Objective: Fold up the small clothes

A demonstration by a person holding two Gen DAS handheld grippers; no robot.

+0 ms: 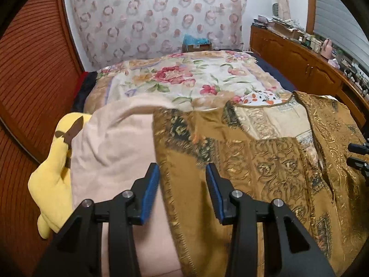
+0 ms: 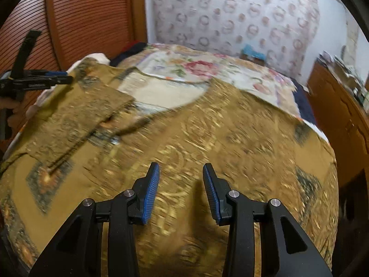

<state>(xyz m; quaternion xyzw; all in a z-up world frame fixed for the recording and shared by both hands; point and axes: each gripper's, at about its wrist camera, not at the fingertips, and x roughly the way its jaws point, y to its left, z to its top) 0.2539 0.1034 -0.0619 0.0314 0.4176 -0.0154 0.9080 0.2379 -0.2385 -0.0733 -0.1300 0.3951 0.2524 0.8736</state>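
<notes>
So the gold-brown patterned top [image 1: 265, 161] is spread on the bed and looks about one fold in. In the right wrist view a side panel or sleeve [image 2: 76, 106] is already turned over onto the body, up and left of the right gripper [image 2: 181, 173] fingers, with a clean diagonal edge. The rest is still flat and wide, so I'd say the other side and the final halving are still left. That view is pretty smeared though, so I could be wrong about it being a sleeve.

Both pairs of fingers are released, with a clear gap between the blue ribbed pads and nothing between them. The left gripper [image 1: 182, 173] hangs right over the top's left edge: the top runs under and to the right of its fingers, and a plain pale pink cloth [image 1: 110, 143] lies under the left finger.

Material-wise the top looks thin and drapey, printed with gold scrollwork and dark squares, with a lighter cream inside showing at the rounded neckline [image 1: 272, 106]. The pink cloth is matte and softly wrinkled. Left of the left fingers there's a soft yellow plush [image 1: 53, 175] with brown patches. Beyond the fingertips is a smooth floral bedspread [image 1: 184, 78]
</notes>
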